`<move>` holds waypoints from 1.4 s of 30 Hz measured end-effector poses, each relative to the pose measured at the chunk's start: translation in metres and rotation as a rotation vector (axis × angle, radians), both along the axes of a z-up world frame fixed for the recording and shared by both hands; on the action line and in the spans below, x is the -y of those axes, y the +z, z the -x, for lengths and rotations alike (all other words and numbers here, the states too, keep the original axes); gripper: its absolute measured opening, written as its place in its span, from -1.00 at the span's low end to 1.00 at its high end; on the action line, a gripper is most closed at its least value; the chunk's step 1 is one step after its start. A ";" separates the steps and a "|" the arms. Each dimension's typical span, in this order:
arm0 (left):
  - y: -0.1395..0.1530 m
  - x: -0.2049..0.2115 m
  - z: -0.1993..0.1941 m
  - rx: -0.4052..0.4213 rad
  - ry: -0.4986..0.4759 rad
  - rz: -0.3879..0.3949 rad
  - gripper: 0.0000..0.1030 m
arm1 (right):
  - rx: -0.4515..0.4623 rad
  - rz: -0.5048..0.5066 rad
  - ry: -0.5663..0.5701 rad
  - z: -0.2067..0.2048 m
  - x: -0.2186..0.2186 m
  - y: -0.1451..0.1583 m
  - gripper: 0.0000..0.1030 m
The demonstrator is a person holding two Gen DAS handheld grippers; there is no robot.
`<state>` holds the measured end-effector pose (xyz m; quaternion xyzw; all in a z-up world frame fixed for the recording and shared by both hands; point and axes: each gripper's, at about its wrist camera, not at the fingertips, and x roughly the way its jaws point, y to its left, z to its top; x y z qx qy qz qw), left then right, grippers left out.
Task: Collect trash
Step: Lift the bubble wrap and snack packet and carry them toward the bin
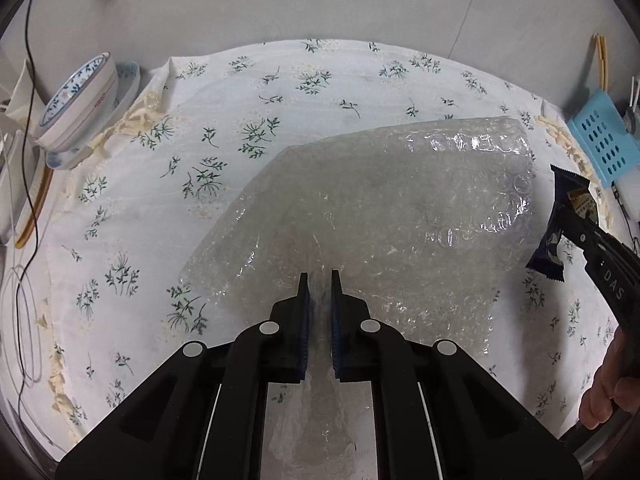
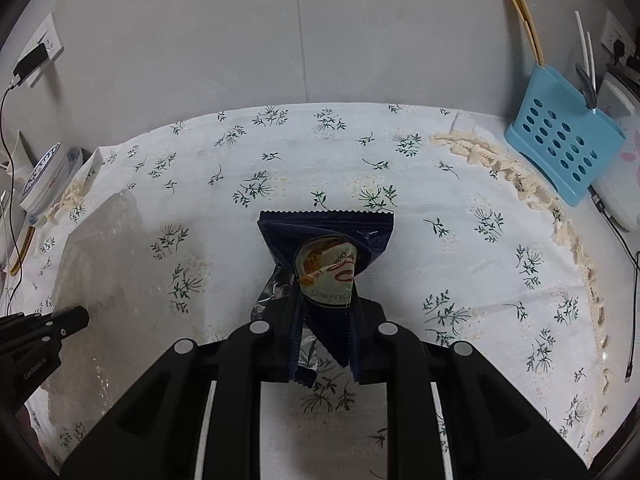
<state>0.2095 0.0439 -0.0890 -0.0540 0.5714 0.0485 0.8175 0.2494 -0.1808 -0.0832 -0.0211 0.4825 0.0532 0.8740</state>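
Two pieces of trash are in my grip. My left gripper (image 1: 319, 280) has its fingers clamped on the near edge of the bubble wrap (image 1: 400, 208), which spreads ahead of them over the bench (image 1: 120, 208). My right gripper (image 2: 324, 312) has its fingers pinched on a dark wrapper (image 2: 326, 240) that sticks up beyond the tips. I judge the pick-up step done. No bin shows, so next I must carry both off and find one, keeping both grips firm.
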 end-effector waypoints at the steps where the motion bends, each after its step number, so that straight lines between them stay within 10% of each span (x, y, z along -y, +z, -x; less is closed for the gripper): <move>1: 0.004 -0.001 0.002 0.005 0.002 0.002 -0.85 | 0.004 -0.007 0.002 0.005 0.001 0.005 -0.67; 23: 0.071 0.027 0.099 0.055 -0.015 0.051 -0.85 | 0.067 -0.025 0.048 0.130 0.021 0.087 -0.67; 42: 0.080 0.063 0.199 0.053 0.008 0.081 -0.85 | 0.044 -0.056 0.110 0.228 0.049 0.097 -0.67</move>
